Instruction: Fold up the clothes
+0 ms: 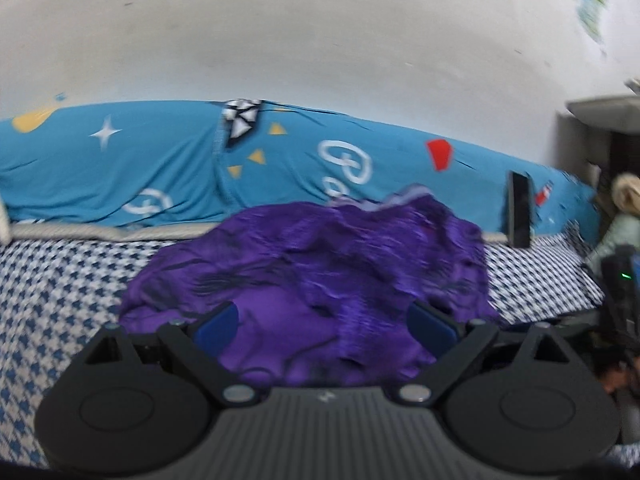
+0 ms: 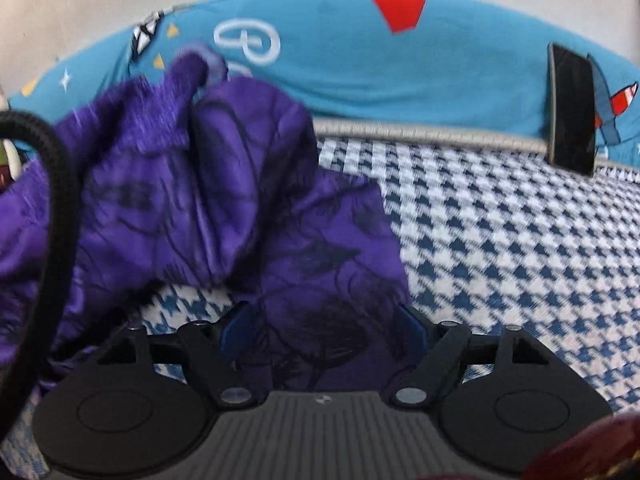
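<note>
Currently the purple garment (image 1: 320, 272) lies crumpled in a heap on the houndstooth bedcover (image 1: 60, 280), filling the centre of the left wrist view. Fabric is deeply wrinkled, with dark line print on it; a paler lilac edge shows at the top of the heap.

Left gripper (image 1: 324, 322): jaws spread wide, blue pads at lower centre of the frame, one each side of the cloth's near edge. Cloth lies between them; no pinch visible.

Right gripper (image 2: 322, 326): jaws also spread wide, low in the frame. A flap of the purple garment (image 2: 224, 176) runs down between the blue pads toward the gripper body. Whether the pads touch the cloth cannot be told, but the gap is far wider than a clamp. In this view the garment occupies the left half and centre, bunched up high at upper left, with bare houndstooth bedcover (image 2: 520, 264) to the right.

Behind the bedcover, a blue printed sheet (image 1: 160, 168) with white swirls, yellow triangles and red patches runs across the back, under a white wall (image 1: 320, 40).

A dark phone (image 2: 572, 108) stands upright against the blue sheet at upper right of the right wrist view.

A black cable (image 2: 60, 200) arcs down the left edge of the same view, in front of the garment
</note>
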### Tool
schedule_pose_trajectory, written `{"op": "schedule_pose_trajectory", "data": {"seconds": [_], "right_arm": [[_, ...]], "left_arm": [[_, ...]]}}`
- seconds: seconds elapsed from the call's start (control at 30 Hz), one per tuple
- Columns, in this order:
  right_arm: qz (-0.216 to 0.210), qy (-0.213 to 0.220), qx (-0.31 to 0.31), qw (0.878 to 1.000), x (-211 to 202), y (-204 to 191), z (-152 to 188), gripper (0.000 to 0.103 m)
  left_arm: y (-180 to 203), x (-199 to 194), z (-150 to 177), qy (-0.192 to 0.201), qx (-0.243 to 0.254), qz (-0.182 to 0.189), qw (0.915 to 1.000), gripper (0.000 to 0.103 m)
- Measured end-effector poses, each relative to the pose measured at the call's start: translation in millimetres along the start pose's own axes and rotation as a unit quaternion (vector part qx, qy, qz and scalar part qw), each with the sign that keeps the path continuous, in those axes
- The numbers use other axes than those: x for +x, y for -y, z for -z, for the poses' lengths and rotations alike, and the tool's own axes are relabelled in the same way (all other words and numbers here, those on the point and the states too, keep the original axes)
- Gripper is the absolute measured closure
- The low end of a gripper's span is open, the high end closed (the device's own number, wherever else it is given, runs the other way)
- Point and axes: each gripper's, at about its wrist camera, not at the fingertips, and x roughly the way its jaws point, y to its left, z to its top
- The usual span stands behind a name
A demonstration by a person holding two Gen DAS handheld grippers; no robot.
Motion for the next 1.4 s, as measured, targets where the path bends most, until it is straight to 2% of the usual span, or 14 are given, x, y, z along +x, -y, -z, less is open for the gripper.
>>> {"op": "schedule_pose_trajectory", "data": {"seconds": [0.13,0.2,0.33,0.37,0.53,0.57,0.73,0.83,0.9,1.03,1.1,1.17,1.33,1.4], "right_arm": [[0.005,0.009,-0.022,1.0,5.3,-12.4,4.3,0.023],[0.007,0.013,-0.018,1.0,6.6,-14.7,5.2,0.029],[0.009,0.027,-0.003,1.0,2.7,-12.6,2.9,0.081],[0.007,0.03,0.007,1.0,0.5,-10.0,1.9,0.09],[0.031,0.099,0.033,0.994,-29.2,-1.1,-6.5,0.094],[0.04,0.12,0.044,0.991,-38.7,2.5,-9.0,0.101],[0.137,0.234,0.09,0.958,-98.2,29.4,-15.6,0.101],[0.169,0.261,0.116,0.943,-118.2,48.7,-12.7,0.101],[0.142,0.25,0.141,0.947,-120.2,60.6,-5.7,0.101],[0.074,0.184,0.154,0.968,-104.9,69.4,7.9,0.097],[0.042,0.148,0.156,0.976,-93.5,69.7,12.9,0.086],[0.027,0.131,0.148,0.98,-83.7,61.6,20.5,0.067],[-0.007,0.097,0.105,0.99,-59.5,39.5,27.3,0.047],[-0.015,0.08,0.087,0.993,-49.6,32.1,29.7,0.043]], "left_arm": [[13.9,9.2,6.2,-0.01,0.034,0.004,0.9994,0.008],[16.0,17.1,9.6,-0.019,0.037,-0.006,0.9991,0.008],[13.4,27.4,13.1,-0.028,0.031,-0.035,0.9985,0.008],[11.8,28.0,12.5,-0.026,0.029,-0.041,0.9984,0.008],[5.0,29.3,9.3,-0.009,0.022,-0.069,0.9974,0.008],[3.0,29.1,8.3,-0.005,0.018,-0.072,0.9972,0.008],[-9.3,28.1,1.1,0.006,-0.009,-0.093,0.9956,0.008],[-16.4,25.8,-2.7,0.012,-0.023,-0.1,0.9946,0.008],[-20.2,23.7,-4.3,0.014,-0.031,-0.101,0.9943,0.008],[-19.3,21.4,-4.1,0.011,-0.035,-0.087,0.9955,0.007],[-14.0,19.8,-3.4,0.009,-0.027,-0.074,0.9968,0.007],[-7.3,18.1,-2.9,0.008,-0.016,-0.06,0.998,0.006],[6.9,16.0,-0.4,-0.001,0.002,-0.036,0.9993,0.003],[10.5,16.6,1.4,-0.007,0.005,-0.031,0.9995,0.003]]}}
